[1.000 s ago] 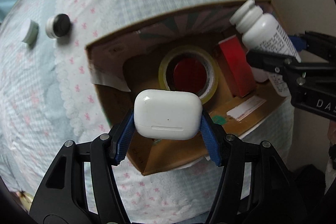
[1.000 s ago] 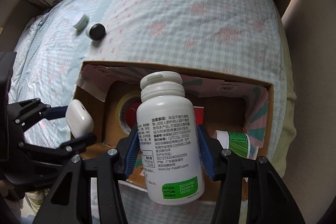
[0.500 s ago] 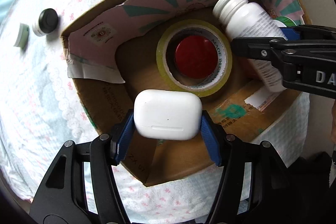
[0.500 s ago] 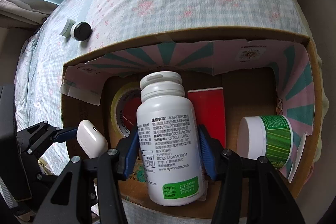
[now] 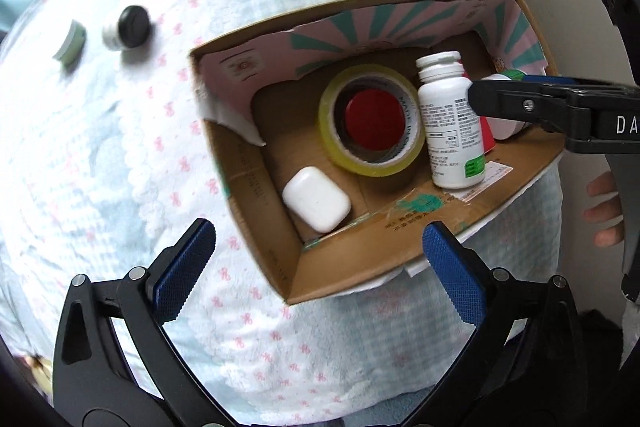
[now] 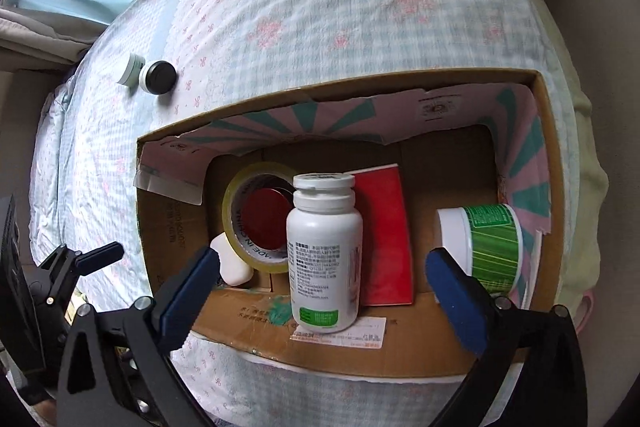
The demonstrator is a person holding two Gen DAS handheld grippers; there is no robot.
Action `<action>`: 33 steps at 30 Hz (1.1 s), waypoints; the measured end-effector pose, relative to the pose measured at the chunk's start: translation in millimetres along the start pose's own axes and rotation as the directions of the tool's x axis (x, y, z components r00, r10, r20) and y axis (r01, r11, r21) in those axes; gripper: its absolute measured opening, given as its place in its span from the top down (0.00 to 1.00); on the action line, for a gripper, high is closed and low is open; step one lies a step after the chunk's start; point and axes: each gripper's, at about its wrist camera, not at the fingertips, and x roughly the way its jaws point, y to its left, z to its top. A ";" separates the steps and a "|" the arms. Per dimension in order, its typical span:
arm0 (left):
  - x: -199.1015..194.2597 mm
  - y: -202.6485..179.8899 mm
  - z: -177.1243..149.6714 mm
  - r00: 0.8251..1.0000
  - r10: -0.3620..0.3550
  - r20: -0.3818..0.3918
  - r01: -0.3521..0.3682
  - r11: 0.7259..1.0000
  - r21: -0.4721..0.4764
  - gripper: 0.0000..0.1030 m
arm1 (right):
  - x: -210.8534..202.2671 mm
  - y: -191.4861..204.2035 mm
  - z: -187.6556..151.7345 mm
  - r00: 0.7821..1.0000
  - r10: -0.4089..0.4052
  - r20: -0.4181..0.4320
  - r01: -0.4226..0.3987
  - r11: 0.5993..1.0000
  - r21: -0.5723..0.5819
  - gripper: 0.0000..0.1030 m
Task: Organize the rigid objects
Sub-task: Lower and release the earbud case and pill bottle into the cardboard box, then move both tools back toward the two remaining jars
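Observation:
A white earbud case (image 5: pixel 317 204) lies in the near left corner of the cardboard box (image 5: pixel 360 255); its end shows in the right wrist view (image 6: pixel 234 267). A white pill bottle (image 6: pixel 325 255) lies in the box beside a yellow tape roll (image 6: pixel 256 223) with a red lid inside, and also shows in the left wrist view (image 5: pixel 450 123). My left gripper (image 5: pixel 318 267) is open and empty, above the box's near wall. My right gripper (image 6: pixel 332 295) is open, its fingers apart on either side of the bottle; it shows from the side in the left wrist view (image 5: pixel 520 99).
The box also holds a red flat box (image 6: pixel 386 235) and a green-labelled jar (image 6: pixel 486 243). On the checked bedspread left of the box lie a black-topped small jar (image 5: pixel 128 27) and a white-green lid (image 5: pixel 72 41). A wall stands to the right.
Both grippers opened. The earbud case dropped out of my left gripper into the box corner. The pill bottle left my right gripper and lies in the box. Both grippers pulled back.

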 end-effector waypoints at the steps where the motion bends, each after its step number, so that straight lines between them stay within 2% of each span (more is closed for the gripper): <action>1: -2.4 4.2 -1.7 1.000 -0.003 0.003 0.003 1.000 -0.010 0.00 | -2.5 -0.2 -1.6 1.000 0.006 0.007 -0.006 1.000 0.003 0.00; 9: -29.1 17.9 -11.6 0.998 0.003 0.058 0.000 0.999 -0.045 0.00 | -29.0 13.7 -12.5 0.998 -0.043 0.047 0.044 0.999 -0.006 0.00; 16: -67.8 38.8 -30.4 0.993 -0.004 0.117 0.016 0.995 -0.098 0.00 | -68.3 47.2 -33.3 0.988 -0.098 0.120 0.105 0.993 -0.059 0.00; 20: -94.7 54.7 -48.5 0.986 0.022 0.168 -0.003 0.994 -0.112 0.00 | -88.4 75.1 -48.8 0.964 -0.196 0.181 0.215 0.973 -0.088 0.00; 23: -114.9 73.4 -63.2 0.977 0.040 0.210 -0.011 0.991 -0.135 0.00 | -106.8 94.2 -60.2 0.942 -0.227 0.247 0.255 0.963 -0.086 0.00; 33: -168.2 163.1 -99.3 0.945 0.082 0.316 -0.027 0.984 -0.175 0.00 | -137.6 177.4 -91.9 0.900 -0.268 0.342 0.295 0.955 -0.028 0.00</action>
